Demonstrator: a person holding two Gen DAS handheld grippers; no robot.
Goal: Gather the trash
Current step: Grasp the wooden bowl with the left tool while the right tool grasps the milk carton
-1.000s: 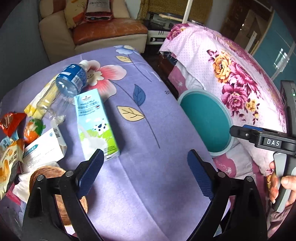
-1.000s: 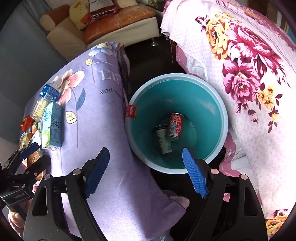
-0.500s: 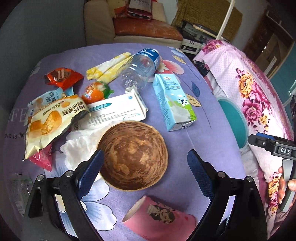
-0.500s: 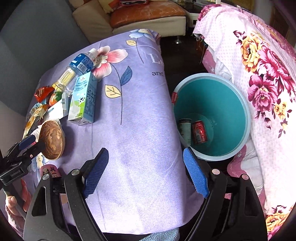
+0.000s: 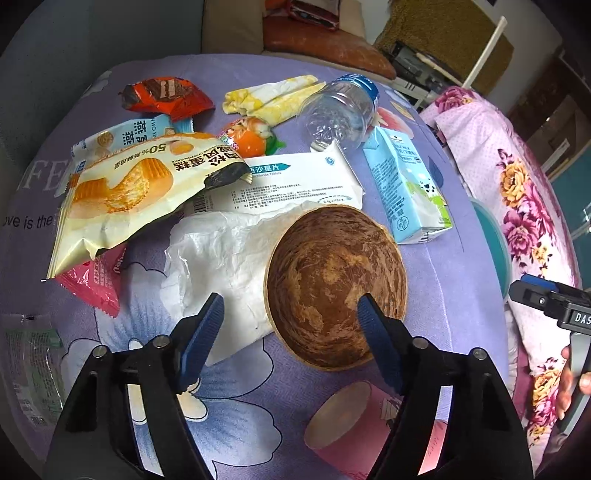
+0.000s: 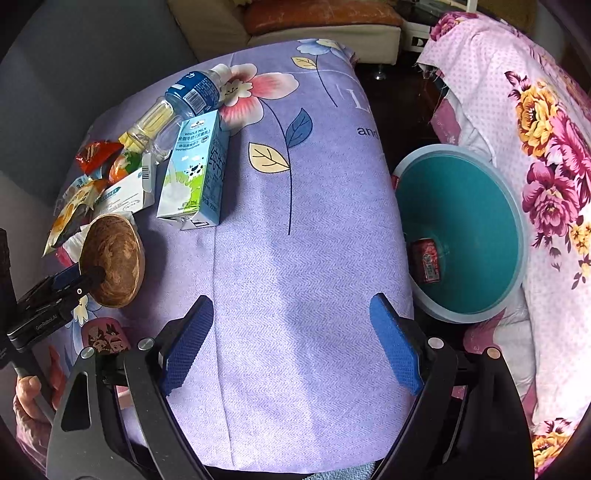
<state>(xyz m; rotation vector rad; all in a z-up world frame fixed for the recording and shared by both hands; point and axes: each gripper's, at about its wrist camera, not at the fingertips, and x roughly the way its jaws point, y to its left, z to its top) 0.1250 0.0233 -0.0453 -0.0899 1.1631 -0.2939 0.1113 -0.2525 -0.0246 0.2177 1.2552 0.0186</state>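
A brown coconut shell [image 5: 332,280] lies open side up on the purple flowered cloth [image 6: 295,258] amid litter. My left gripper [image 5: 291,326] hangs just over it with its jaws closing. Its right finger [image 5: 373,332] sits over the shell's hollow and its left finger over a crumpled white tissue [image 5: 221,251], so the shell's near rim lies between them, and neither pad presses on it. My right gripper [image 6: 291,343] stands open over bare cloth with nothing between its fingers. A teal bin [image 6: 476,314] with a red can [image 6: 424,258] inside stands to its right.
Around the shell lie a milk carton [image 5: 406,188], a clear bottle [image 5: 340,110], a cake wrapper [image 5: 129,192], a medicine box [image 5: 295,181], a pink paper cup [image 5: 354,424] and several small wrappers. A flowered bedspread [image 6: 546,155] borders the bin. A sofa [image 6: 314,22] stands behind.
My left gripper swept from the cloth beside the carton to above the coconut shell, and its jaws narrowed. My right gripper moved from over the bin to over the cloth, staying open.
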